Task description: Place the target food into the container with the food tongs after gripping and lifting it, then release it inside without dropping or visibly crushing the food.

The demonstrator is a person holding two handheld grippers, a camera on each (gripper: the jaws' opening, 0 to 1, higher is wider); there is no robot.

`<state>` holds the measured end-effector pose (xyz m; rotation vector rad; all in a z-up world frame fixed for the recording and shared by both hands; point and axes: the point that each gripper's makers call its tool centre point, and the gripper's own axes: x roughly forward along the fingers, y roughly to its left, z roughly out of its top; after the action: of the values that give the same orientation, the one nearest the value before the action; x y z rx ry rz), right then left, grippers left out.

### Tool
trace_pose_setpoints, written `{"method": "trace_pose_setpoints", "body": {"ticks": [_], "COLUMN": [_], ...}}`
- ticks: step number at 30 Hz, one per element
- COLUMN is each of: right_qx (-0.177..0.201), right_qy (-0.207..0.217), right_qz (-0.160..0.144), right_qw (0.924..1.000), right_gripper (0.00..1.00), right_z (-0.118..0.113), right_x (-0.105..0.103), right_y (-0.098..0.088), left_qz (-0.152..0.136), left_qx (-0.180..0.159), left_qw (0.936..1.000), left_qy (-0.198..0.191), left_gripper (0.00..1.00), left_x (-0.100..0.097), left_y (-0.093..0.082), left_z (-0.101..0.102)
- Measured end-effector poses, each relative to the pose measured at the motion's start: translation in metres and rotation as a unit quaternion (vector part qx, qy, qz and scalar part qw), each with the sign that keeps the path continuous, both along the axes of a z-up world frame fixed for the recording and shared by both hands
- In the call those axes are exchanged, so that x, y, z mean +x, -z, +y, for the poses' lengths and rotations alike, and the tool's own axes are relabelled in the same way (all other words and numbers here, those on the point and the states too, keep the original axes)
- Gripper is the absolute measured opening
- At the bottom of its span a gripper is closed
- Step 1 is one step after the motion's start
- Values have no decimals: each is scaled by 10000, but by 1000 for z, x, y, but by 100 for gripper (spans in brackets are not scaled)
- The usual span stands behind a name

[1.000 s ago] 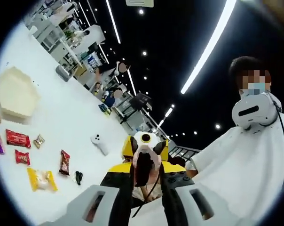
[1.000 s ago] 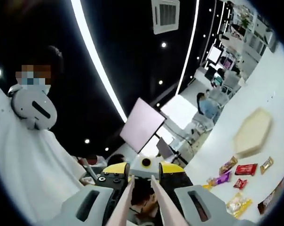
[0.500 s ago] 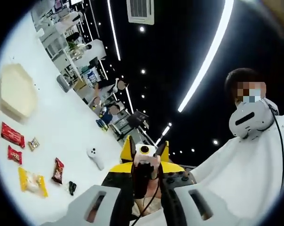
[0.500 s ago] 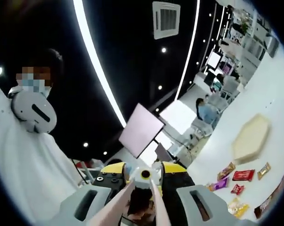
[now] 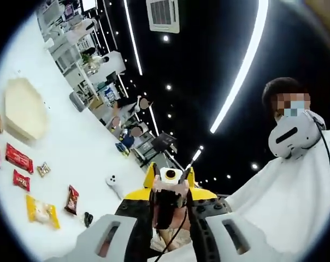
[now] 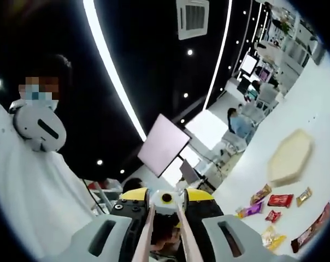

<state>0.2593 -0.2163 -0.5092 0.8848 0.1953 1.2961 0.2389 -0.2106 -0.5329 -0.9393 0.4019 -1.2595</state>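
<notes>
While aimed upward and face to face, held over the white table (image 5: 83, 147): left gripper (image 5: 168, 222) and right gripper (image 6: 165, 225).

Right gripper view:
- Gripping pink tongs (image 6: 146, 240) between the fingers. Two arms rising from the bottom edge, tips drawn close together just below the yellow-and-black front of the left gripper.
- Off to the right, beige six-sided container (image 6: 288, 158) flat on the table.
- Just below the container, loose snacks: brown packet (image 6: 260, 194), red packet (image 6: 280, 200), gold sweet (image 6: 303, 196), purple packet (image 6: 251, 208), yellow bag (image 6: 271, 236), dark bar (image 6: 310, 229).
- All on the table, apart from the tongs; cannot tell which is the target.
- Also a pale tilted screen (image 6: 164, 144) mid-frame.
- At left, a person in white with a grey headset (image 6: 39, 128).

Left gripper view:
- Same scene mirrored, with the container at far left, the snacks below it, and the person and headset at right.
- Shown from the front, the right gripper with tong tips pointing at the camera.
- Added here: white controller (image 5: 115, 185) and a small black item (image 5: 88, 219) on the table near the dark bar.
- Grey fingers (image 5: 107, 240) set wide at the bottom edge. Cannot tell whether open or closed, the space between them being crowded by the other gripper.
</notes>
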Motion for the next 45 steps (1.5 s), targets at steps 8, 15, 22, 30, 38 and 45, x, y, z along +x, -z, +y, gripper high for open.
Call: {"method": "trace_pose_setpoints", "body": {"ticks": [8,15,22,30,38,45], "right_qx": [-272,-370,-363,-280,-302,-345], "right_qy": [-384,-432,-211,-152,-228,-257], "right_qz": [24,27,-11,19,21,-8], "right_qw": [9989,9984,9991,9995,9993,9991], "right_gripper": [26,24,22,31,33,32], "right_z": [7,7,6,8,11,13], "right_x": [-9,-13,-7,-5,-9,-12], "right_y": [6,9,8,5,4,5], "left_qz": [-415,-510,-298,-157,-163,-204], "left_qx": [550,947,777,487,349,378], "left_qw": [9971,9908,9944,9970,9976,9972], "left_qy": [337,823,650,573,582,617], "left_gripper": [28,22,12,12,12,13], "left_x": [-2,-13,-14,-15,-15,-15], "left_y": [-2,4,9,5,1,1], "left_z": [-5,-10,-10,-7,-8,-9]}}
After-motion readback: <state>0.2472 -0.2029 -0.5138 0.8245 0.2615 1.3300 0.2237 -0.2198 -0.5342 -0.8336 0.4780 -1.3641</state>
